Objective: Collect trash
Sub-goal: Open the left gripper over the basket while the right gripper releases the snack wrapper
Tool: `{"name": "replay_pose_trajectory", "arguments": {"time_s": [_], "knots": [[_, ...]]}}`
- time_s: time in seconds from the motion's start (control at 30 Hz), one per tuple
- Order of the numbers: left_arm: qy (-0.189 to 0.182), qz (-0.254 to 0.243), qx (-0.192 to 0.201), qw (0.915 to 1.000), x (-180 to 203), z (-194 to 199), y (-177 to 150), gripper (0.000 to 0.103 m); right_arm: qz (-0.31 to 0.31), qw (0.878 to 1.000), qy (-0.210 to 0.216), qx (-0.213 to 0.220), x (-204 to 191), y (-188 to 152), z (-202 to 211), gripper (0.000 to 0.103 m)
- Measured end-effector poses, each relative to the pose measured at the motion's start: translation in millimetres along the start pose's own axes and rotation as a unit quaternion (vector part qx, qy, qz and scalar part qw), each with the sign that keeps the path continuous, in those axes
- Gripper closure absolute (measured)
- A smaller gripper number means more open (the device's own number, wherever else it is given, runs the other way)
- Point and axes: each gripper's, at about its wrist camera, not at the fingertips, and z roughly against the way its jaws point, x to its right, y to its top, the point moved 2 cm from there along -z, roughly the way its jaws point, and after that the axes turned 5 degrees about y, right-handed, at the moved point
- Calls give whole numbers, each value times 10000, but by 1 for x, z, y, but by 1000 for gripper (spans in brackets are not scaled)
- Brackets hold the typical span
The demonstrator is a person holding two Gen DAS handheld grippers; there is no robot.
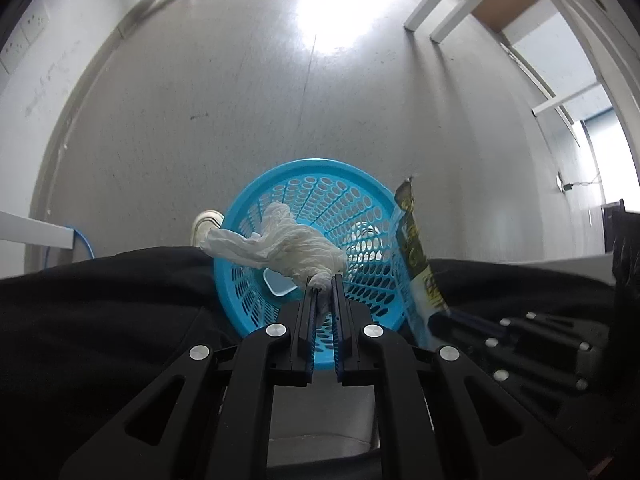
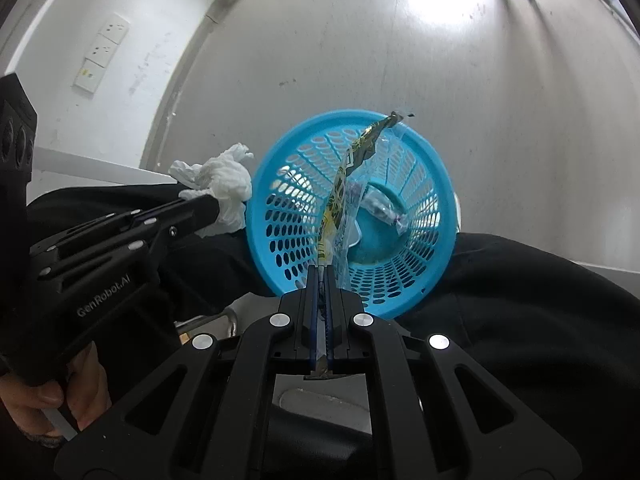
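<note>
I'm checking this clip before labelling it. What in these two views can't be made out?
- Wrapper print: too small and creased to read, both views.
- Basket bottom: partly covered by tissue in the left view and by the wrapper in the right.
- Clear scrap in the basket: unidentifiable.
- Basket's near rim: hidden behind the fingers.
</note>
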Motion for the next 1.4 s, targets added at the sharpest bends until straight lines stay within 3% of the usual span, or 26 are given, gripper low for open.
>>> {"name": "replay_pose_trajectory", "arguments": {"time_s": [0.23,0.6,0.77,0.8,0.83,0.87,0.93,1.4], "knots": [[-280,484,-686,9961,-11,-41,14,97,-301,9978,252,-535,10,10,-36,100],[-270,651,-1003,9925,-13,-68,20,98,-587,9932,150,-998,23,22,-69,100],[-338,570,-892,9938,-13,-67,23,95,-636,9935,175,-926,24,23,-69,98],[-369,650,-807,9939,-15,-65,25,84,-671,9936,170,-888,26,23,-69,97],[-452,754,-740,9934,-18,-63,28,65,-711,9937,175,-853,27,23,-68,92],[-508,832,-691,9928,-20,-61,29,60,-757,9937,183,-807,29,24,-66,87],[-525,921,-616,9925,-23,-58,30,58,-787,9942,154,-719,31,25,-64,71],[-242,929,-223,9951,-29,-30,24,59,-485,9981,-66,-386,14,15,-40,70]]}}
